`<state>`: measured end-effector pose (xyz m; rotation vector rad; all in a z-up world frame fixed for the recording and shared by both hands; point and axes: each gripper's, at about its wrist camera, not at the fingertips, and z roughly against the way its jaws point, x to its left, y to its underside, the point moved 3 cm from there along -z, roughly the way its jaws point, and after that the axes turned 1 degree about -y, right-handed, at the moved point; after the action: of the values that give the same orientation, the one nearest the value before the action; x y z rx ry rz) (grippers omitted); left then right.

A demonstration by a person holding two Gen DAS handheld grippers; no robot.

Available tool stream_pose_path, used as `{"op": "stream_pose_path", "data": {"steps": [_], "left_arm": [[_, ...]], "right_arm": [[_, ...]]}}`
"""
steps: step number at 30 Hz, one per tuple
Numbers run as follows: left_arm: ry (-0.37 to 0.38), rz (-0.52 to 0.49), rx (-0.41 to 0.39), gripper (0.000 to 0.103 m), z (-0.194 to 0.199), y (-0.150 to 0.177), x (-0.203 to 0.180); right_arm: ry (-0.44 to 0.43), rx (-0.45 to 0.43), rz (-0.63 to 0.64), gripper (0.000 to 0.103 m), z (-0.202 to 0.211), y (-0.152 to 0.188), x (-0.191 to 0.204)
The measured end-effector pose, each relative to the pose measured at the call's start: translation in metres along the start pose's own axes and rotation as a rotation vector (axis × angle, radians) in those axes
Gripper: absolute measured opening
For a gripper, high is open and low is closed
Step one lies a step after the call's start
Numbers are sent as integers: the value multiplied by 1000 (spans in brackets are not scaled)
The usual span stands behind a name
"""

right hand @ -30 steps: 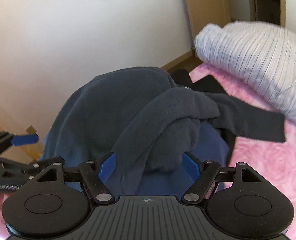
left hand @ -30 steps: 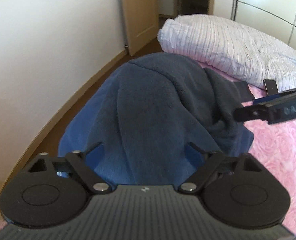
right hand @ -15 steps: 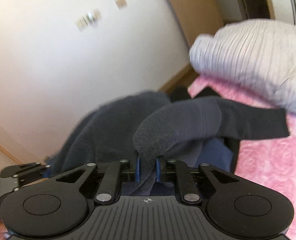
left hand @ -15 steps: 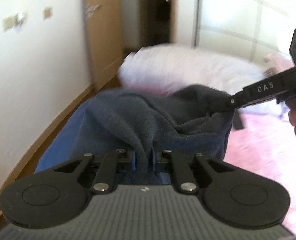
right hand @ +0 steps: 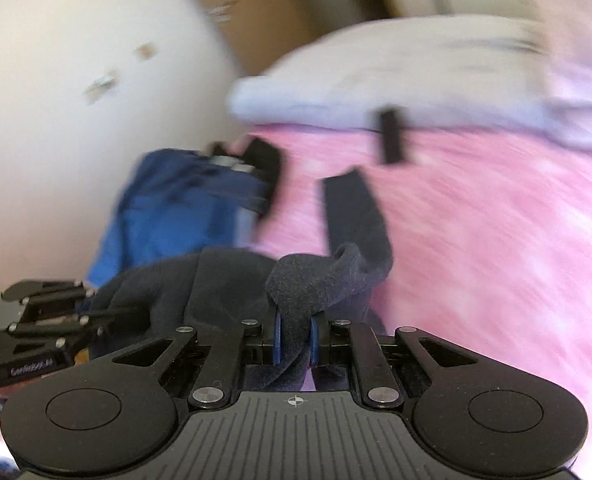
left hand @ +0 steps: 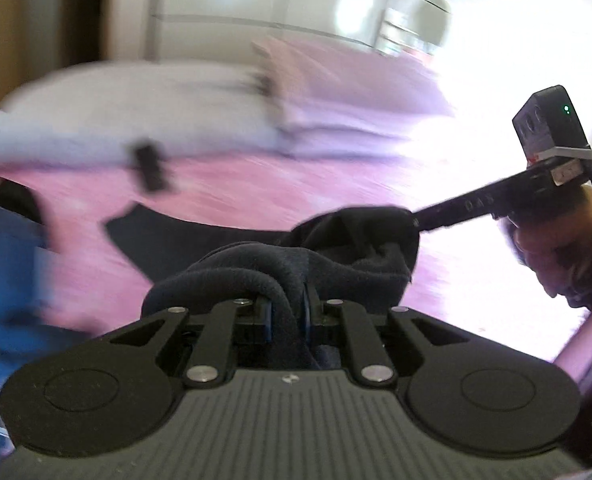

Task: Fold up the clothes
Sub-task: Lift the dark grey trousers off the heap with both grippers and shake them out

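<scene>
Both grippers are clenched on the same dark fleece garment (right hand: 224, 280): the left gripper (left hand: 287, 314) pinches a rolled edge of it between its blue pads, and the right gripper (right hand: 295, 338) grasps another bunched fold, with a long dark strip of the garment trailing away over the pink bedspread (right hand: 476, 220). The garment hangs bunched between the two grippers above the bed, not laid flat; both views are smeared with motion blur, so its outline is hard to read. A blue garment (right hand: 184, 208) lies heaped at the bed's edge by the wall, near a pale pillow (right hand: 376, 76). The risk I see is in the grasps — each holds a thick wad rather than a clean corner, so when the fleece is spread it may come down twisted, with a sleeve tucked under. The trailing strip could also drag across and snag the blue heap, and a quick swing could pull the thick fold out from between the pads.
</scene>
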<state>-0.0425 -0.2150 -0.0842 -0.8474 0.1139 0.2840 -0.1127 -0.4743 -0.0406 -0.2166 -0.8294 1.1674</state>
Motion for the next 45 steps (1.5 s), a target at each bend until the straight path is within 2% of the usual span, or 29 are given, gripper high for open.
{"op": "stream_pose_path", "data": {"steps": [3,7,11,13,14,15,16,17,19,22,25,29,30,31,33,34,35,36,37,40,45], "left_arm": [[128,-48,31,10,-25,-1,-59],[228,-119,78,13,-55,-6,-110],[274,-162,169,16,-78,5,-138],[283,-161,205,25,-78,15,-132],[281,-155,226,33,-80,20,-124],[276,-150,247,40,-85,23,-115],[263,-150,269,41,-92,25,-105],[250,-150,290,41,-99,27,-94],[226,-149,333,43,-112,36,-74],[204,-160,381,45,-146,50,-47],[191,-201,410,48,-183,59,-30],[186,-356,415,52,-220,67,-23],[191,-403,412,56,-223,70,-23],[195,-451,410,58,-227,72,-24],[213,-554,406,60,-231,77,-27],[222,-610,402,61,-232,80,-30],[232,-657,393,64,-232,81,-33],[245,-686,382,66,-231,80,-37],[258,-715,370,66,-230,79,-40],[293,-750,335,70,-230,72,-53],[339,-733,288,72,-241,61,-80]], "right_arm": [[104,-43,-73,11,68,27,-45],[234,-130,-162,11,135,48,-82],[405,-72,-239,13,132,69,-115],[497,-34,-279,16,129,80,-130],[543,-14,-299,32,127,85,-138],[589,5,-319,41,126,91,-145],[635,25,-339,58,124,96,-153],[663,35,-346,68,123,100,-156],[654,31,-319,69,115,101,-151],[561,66,-236,74,84,99,-134],[494,161,-56,84,33,106,-114],[373,325,202,84,-43,140,-91],[363,369,265,84,-58,152,-88],[390,394,328,84,-69,162,-87],[442,444,454,83,-89,183,-86],[461,446,480,69,-92,188,-88],[468,413,450,37,-83,185,-91],[478,379,414,19,-73,181,-95],[494,340,363,7,-57,174,-99],[532,185,157,6,5,148,-105],[645,-92,-224,6,117,126,-131]]}}
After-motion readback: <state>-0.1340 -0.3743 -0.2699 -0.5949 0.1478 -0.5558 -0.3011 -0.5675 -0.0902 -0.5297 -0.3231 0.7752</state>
